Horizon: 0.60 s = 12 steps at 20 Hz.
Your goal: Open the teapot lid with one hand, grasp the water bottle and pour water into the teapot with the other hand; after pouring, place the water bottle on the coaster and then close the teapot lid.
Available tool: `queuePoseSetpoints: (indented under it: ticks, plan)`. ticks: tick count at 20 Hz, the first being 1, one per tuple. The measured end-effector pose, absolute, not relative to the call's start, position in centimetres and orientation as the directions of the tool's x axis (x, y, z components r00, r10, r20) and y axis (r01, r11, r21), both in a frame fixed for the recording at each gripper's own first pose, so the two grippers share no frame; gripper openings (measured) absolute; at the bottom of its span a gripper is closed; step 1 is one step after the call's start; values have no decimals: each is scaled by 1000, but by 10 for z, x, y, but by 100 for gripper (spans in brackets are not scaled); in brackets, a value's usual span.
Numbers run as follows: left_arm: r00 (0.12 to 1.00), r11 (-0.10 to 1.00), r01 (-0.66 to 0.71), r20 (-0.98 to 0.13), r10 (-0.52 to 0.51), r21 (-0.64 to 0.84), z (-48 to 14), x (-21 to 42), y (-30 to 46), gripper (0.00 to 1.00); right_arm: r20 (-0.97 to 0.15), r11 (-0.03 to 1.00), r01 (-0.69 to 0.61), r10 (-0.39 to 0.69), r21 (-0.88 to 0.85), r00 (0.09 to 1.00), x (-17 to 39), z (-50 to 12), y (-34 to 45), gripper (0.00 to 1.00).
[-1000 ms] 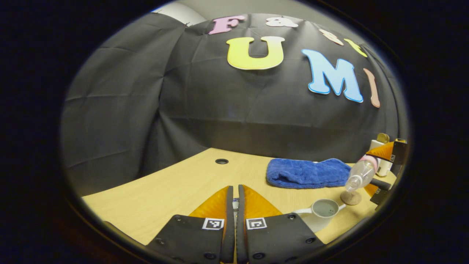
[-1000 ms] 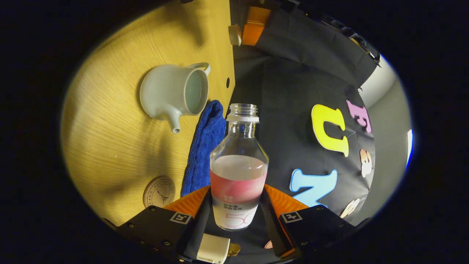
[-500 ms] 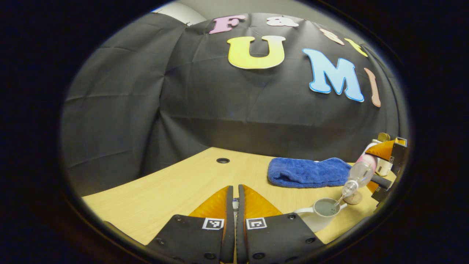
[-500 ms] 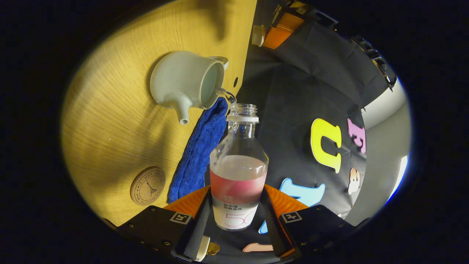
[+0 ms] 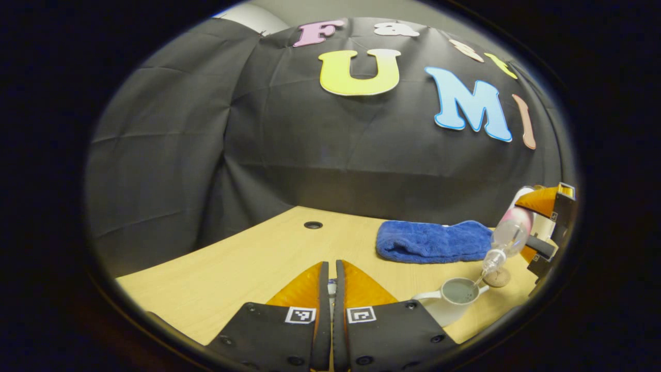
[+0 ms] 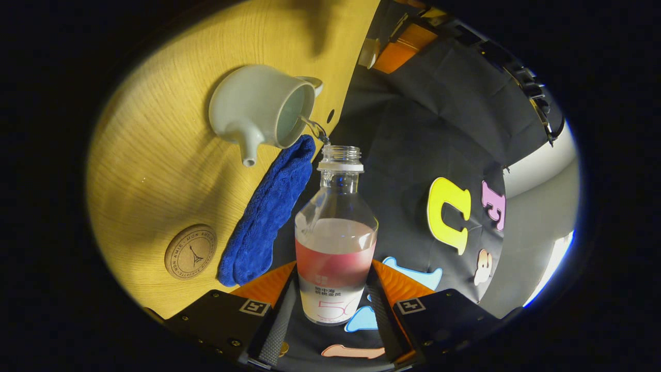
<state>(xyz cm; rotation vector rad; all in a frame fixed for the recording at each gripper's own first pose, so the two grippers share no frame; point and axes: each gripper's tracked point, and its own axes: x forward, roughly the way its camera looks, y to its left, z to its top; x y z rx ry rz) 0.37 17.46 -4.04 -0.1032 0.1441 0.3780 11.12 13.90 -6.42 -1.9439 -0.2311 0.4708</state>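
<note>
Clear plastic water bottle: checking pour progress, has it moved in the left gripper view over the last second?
Yes. The clear plastic water bottle tipped further, its mouth dropping toward the open grey-white ceramic teapot.

A black cloth wall (image 5: 320, 155) hangs creased behind a light wooden table (image 5: 248, 268), its lower edge meeting the tabletop. A small round cable hole (image 5: 312, 225) sits in the table near the cloth. Above the cloth a pale grey wall (image 6: 537, 206) shows, with a bright strip (image 6: 555, 253) at its edge, perhaps a window or a lamp. The light is dim and warm, and soft shadows fall on the wood.
</note>
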Motion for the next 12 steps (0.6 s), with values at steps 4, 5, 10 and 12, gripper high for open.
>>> queuePoseSetpoints:
  ticks: [4,5,10,12]
  plan:
    - [920,925,-372,-160,358,-71,-40,3,174,9,-202,-427,-21,383,-904,901,110,-60,141,73]
    - [920,926,-371,-161,357,-71,-40,3,175,9,-199,-432,-14,385,-902,901,110,-59,142,73]
    - [922,928,-366,-164,351,-70,-41,4,174,9,-174,-462,32,395,-886,902,115,-51,143,73]
    - [923,929,-364,-162,350,-70,-40,3,174,9,-161,-472,53,401,-880,902,116,-45,144,73]
